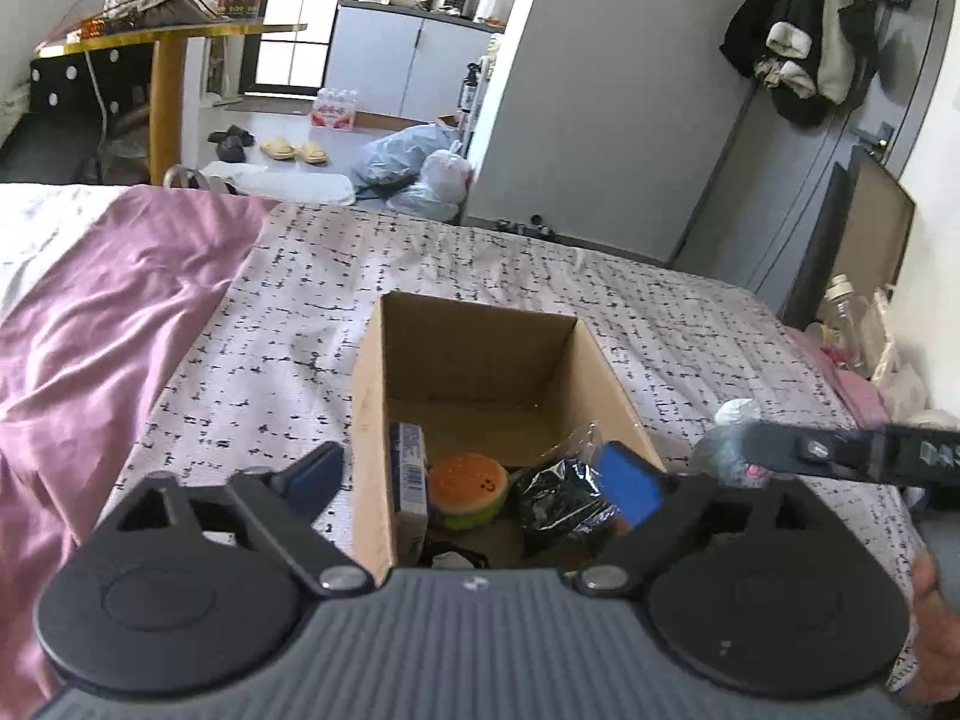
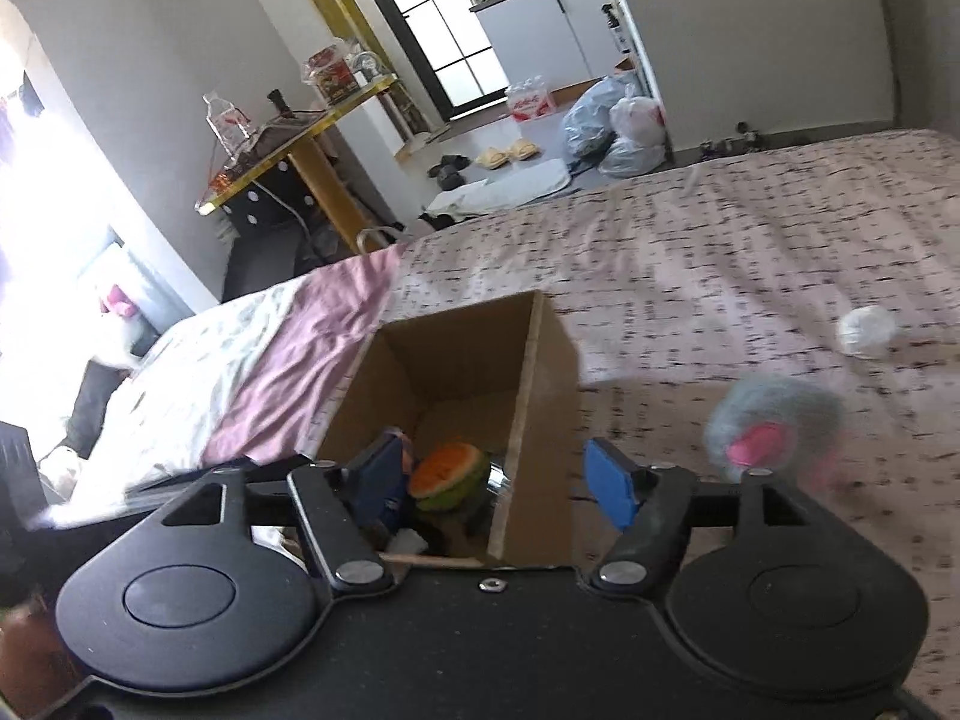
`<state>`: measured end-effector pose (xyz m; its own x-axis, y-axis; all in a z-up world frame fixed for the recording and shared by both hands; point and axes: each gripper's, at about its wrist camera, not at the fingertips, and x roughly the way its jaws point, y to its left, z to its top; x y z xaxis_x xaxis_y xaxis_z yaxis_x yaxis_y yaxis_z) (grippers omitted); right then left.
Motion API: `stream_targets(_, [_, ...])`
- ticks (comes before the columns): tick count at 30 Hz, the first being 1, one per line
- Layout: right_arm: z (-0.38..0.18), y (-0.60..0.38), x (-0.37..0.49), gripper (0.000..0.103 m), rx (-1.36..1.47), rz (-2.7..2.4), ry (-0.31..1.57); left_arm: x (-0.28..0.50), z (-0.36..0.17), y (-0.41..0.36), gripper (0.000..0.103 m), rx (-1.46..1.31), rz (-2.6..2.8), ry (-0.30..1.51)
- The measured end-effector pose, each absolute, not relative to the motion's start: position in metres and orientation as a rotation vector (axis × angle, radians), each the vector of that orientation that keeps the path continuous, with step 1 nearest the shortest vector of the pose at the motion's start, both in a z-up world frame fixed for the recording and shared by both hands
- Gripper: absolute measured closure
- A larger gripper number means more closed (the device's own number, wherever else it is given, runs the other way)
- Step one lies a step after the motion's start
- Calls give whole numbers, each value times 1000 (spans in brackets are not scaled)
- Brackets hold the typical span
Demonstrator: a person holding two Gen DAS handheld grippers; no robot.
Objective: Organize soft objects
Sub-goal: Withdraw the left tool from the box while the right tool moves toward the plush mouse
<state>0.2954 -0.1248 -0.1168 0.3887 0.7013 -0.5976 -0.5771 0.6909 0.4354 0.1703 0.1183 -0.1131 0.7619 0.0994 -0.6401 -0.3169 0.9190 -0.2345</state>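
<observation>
Cardboard box (image 1: 474,360) on the bed (image 1: 300,312), burger toy (image 1: 468,489) inside, fuzzy toy (image 2: 774,426) right of box, ball (image 2: 867,331) behind it

Left gripper (image 1: 474,480), right gripper (image 2: 501,477): jaws apparently spread, empty.

My left wrist view looks down from close above the cardboard box (image 1: 480,360), straddled by its fingers, while my right wrist view faces that same box (image 2: 468,372) from its right, both sharing the bed (image 1: 480,264).

My right-wrist view blurs the grey plush toy (image 2: 774,429) (pink patch only); my gripper body hides the cardboard box (image 1: 372,420) near wall.
</observation>
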Motion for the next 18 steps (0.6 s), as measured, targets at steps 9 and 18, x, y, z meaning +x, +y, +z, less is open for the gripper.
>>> stream_targets(9, [-113, -178, 289, 20, 97, 773, 795, 178, -95, 88, 0, -310, 206, 661])
stream_targets(18, [-113, -221, 292, 14, 124, 729, 789, 184, -88, 55, 0, -284, 174, 679])
